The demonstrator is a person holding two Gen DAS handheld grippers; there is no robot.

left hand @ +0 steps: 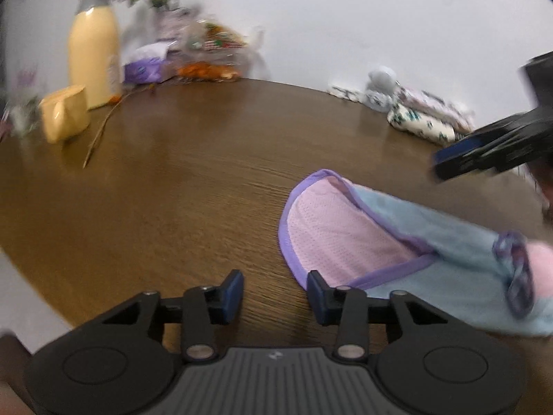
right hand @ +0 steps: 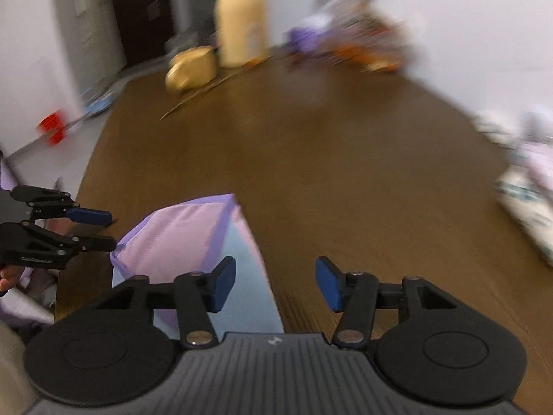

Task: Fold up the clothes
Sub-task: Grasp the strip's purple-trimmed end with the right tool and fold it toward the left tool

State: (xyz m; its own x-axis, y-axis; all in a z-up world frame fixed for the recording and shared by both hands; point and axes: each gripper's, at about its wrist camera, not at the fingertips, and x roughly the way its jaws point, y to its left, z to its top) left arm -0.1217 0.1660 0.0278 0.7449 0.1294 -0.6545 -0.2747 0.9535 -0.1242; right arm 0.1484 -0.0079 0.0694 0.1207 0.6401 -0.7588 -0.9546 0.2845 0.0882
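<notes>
The small pink mesh garment with purple trim and a pale blue panel [left hand: 349, 231] lay flat on the brown wood-grain table [left hand: 179, 186] — your left gripper [left hand: 275, 292] and right gripper [right hand: 275, 283] both stood released, nothing between their blue pads.

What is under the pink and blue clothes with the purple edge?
The brown wooden table lies under the pink and blue garment with purple trim. The cloth covers that patch, so anything hidden beneath it cannot be seen.
</notes>
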